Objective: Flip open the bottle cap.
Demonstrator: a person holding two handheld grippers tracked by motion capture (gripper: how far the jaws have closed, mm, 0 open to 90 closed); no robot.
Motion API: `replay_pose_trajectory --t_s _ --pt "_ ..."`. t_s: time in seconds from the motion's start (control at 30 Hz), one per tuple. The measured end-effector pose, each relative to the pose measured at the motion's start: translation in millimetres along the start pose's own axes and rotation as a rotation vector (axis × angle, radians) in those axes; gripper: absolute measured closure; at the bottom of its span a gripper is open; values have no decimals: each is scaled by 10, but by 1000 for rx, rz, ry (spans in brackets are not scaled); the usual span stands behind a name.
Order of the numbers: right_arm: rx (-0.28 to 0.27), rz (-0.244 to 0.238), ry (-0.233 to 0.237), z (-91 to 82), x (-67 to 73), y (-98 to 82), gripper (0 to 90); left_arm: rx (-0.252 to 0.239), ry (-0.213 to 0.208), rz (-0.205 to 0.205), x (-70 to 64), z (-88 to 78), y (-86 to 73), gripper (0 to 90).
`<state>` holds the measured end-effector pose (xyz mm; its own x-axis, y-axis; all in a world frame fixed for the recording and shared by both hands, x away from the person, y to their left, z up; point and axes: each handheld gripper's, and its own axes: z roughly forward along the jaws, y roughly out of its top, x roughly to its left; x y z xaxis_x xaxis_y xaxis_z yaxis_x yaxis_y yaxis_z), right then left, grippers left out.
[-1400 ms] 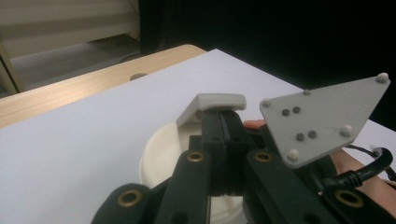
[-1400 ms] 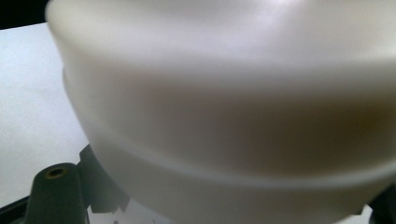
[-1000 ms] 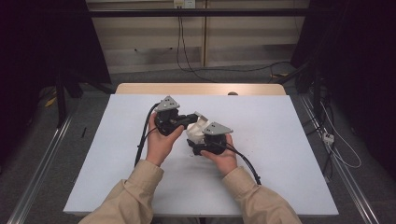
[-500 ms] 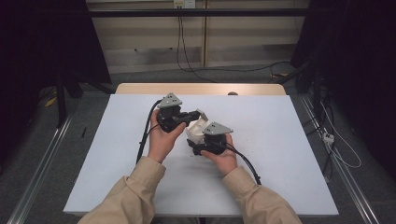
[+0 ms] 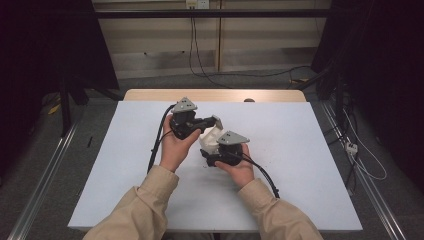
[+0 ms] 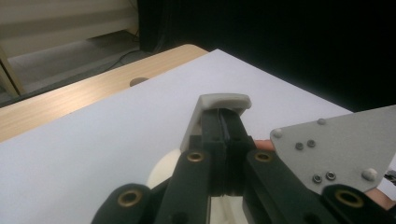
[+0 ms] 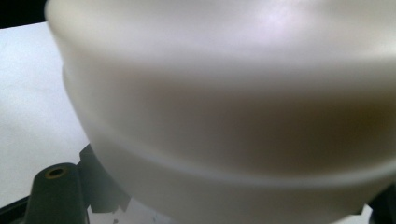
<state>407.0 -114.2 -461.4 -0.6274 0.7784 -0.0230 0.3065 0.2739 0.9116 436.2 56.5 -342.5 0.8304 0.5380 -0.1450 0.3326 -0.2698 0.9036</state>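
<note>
Two tools meeting over the middle of the pale tabletop [image 5: 300,150], one in each hand. Left tool [image 5: 212,121] pressed together, jaws side by side with no gap in the left gripper view, pinching the thin edge of a white plastic tab [image 6: 223,101], apparently the handle or lip of a white plastic vessel [image 5: 211,140]. Same vessel up against the lens in the right gripper view, a blurred, pale, ribbed wall [image 7: 224,116]. Right tool [image 5: 210,154] low against the vessel's near side, jaws drawn nearly together, most likely nipping its rim or wall, though the contact itself hidden behind the body. Vessel thus lifted or tipped between the two tools, just above the tabletop, roughly at its centre; hard to tell whether any part touches the surface.

As for progress: grasp secured on both sides, so pick-up apparently done. Nothing else on the tabletop to pour into, stack on or fit with, so the goal probably a handover, a turn or a setting down. Left to do, by that reading: release by one tool, then placement upright on the tabletop.
</note>
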Motion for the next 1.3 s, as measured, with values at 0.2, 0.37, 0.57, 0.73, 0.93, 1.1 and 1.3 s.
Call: replay_pose_trajectory --t_s 0.2,0.37,0.57,0.73,0.93,1.1,1.3 --pt "0 -3 0 -1 -2 -1 181 6 -3 -4 8 29 26 900" --pt "-1 -1 0 -1 -3 -2 182 11 -3 -2 15 55 33 900" --pt "-1 1 1 -1 -3 -2 181 14 -5 -6 24 82 48 900" --pt "-1 0 1 -1 -5 -2 181 17 -6 -6 28 106 65 900" --pt "-2 2 3 -1 -6 -3 181 17 -6 -7 23 130 80 900" --pt "0 0 1 -2 -5 -2 181 17 -4 -3 23 145 100 900" --pt "1 1 2 -1 -6 -2 181 17 -6 -8 31 166 110 900"
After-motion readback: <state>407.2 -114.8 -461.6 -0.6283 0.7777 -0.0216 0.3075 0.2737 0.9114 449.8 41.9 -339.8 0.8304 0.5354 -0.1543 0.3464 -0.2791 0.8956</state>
